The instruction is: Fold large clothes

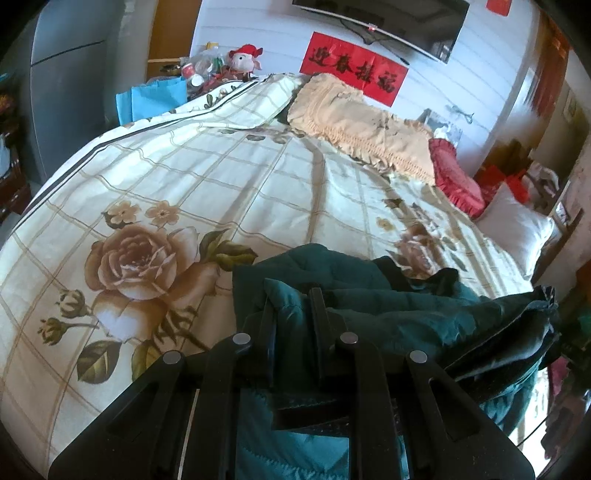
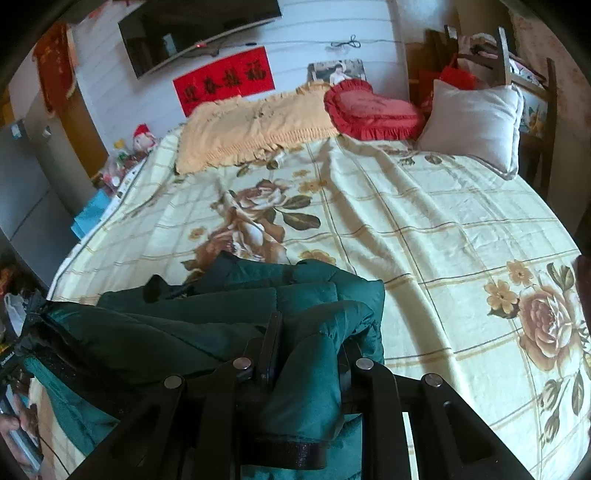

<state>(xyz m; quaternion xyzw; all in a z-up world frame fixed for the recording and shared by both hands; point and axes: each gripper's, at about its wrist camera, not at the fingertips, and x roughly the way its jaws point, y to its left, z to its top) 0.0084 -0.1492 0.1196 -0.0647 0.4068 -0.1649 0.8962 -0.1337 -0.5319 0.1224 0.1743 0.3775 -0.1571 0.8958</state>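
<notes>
A dark green padded jacket point(image 1: 406, 317) hangs bunched over the near part of the bed, stretched between my two grippers. In the left wrist view my left gripper point(image 1: 291, 295) is shut on a fold of the jacket, with cloth pinched between its black fingers point(image 1: 317, 306). The right wrist view shows the same jacket point(image 2: 207, 314) spreading to the left. There my right gripper point(image 2: 310, 325) is shut on a thick puffed fold, which bulges out between the fingers point(image 2: 273, 332). The jacket's far edge rests on the bedspread point(image 2: 424, 229).
The bed carries a cream checked bedspread point(image 1: 207, 173) with large brown roses. At its far end lie an orange fringed cover point(image 2: 251, 129), a red heart cushion point(image 2: 369, 107) and a white pillow point(image 2: 476, 122). A cluttered side table point(image 1: 207, 70) and a wall television point(image 2: 192, 33) stand beyond.
</notes>
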